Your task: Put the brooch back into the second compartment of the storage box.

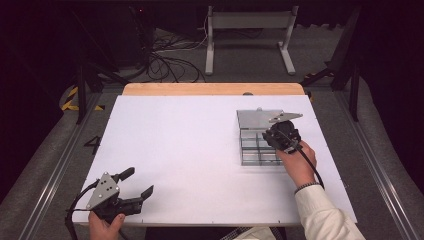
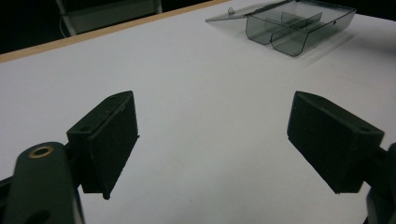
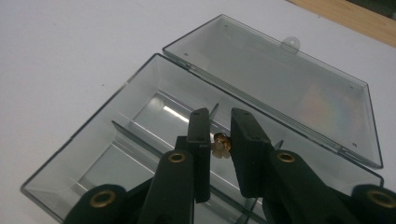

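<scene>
My right gripper (image 1: pixel 283 134) hangs over the box (image 1: pixel 248 150) at the far right of the table (image 1: pixel 180 150), with my right hand (image 1: pixel 296 162) behind it on the near side. In the right gripper view its jaws stand nearly together, pinched on a small brass part (image 3: pixel 222 145), held above the middle of the box's divided tray. The part is gold-coloured and too small for me to name more closely. The box is smoky clear plastic; its lid (image 3: pixel 275 84) lies folded back flat on the table on the far side, a small tab on its far edge. I see several compartments in the tray, split by thin walls.

My left gripper (image 1: pixel 137 183) sits at the near left corner of the table, well apart from the box, in my left hand (image 1: pixel 104 225). Its jaws are spread wide with nothing between them; in the left gripper view I see bare white table between the two black pads (image 2: pixel 112 140), and the box far off at upper right.
</scene>
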Demonstrator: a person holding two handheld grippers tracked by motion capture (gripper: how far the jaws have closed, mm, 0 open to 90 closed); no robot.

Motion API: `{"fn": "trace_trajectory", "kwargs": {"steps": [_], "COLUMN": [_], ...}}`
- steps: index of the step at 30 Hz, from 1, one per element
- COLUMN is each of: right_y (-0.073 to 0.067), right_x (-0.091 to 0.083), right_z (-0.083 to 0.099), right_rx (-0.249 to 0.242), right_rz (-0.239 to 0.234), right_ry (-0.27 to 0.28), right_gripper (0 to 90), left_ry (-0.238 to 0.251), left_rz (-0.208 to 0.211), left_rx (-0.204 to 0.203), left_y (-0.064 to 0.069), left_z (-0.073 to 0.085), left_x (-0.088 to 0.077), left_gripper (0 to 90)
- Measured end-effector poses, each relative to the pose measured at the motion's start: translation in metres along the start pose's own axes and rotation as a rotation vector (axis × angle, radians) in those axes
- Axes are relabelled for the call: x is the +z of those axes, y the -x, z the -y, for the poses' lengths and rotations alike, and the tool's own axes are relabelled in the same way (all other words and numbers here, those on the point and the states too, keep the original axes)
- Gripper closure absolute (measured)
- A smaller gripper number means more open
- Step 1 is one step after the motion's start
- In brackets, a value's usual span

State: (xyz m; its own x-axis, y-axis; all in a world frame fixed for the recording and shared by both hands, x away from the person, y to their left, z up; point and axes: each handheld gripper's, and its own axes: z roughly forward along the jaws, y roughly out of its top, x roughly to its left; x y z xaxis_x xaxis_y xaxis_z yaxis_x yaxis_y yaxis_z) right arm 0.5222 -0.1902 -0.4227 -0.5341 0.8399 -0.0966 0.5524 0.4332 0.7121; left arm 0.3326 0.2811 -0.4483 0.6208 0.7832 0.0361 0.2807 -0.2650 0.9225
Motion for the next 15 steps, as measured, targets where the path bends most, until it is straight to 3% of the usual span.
{"fn": "trace_trajectory", "kwargs": {"steps": [15], "right_y": [0.015], "right_x": [0.012], "right_z": [0.005], "right_rx": [0.036], "right_rz": [0.028], "right_ry": [-0.050], "right_gripper": [78.5], "left_ry": [-0.004], "left_rz": [0.001], "left_rx": [-0.002], "left_y": [0.001], "left_z": [0.000], "left_x": [0.001], "left_gripper": [16.8]}}
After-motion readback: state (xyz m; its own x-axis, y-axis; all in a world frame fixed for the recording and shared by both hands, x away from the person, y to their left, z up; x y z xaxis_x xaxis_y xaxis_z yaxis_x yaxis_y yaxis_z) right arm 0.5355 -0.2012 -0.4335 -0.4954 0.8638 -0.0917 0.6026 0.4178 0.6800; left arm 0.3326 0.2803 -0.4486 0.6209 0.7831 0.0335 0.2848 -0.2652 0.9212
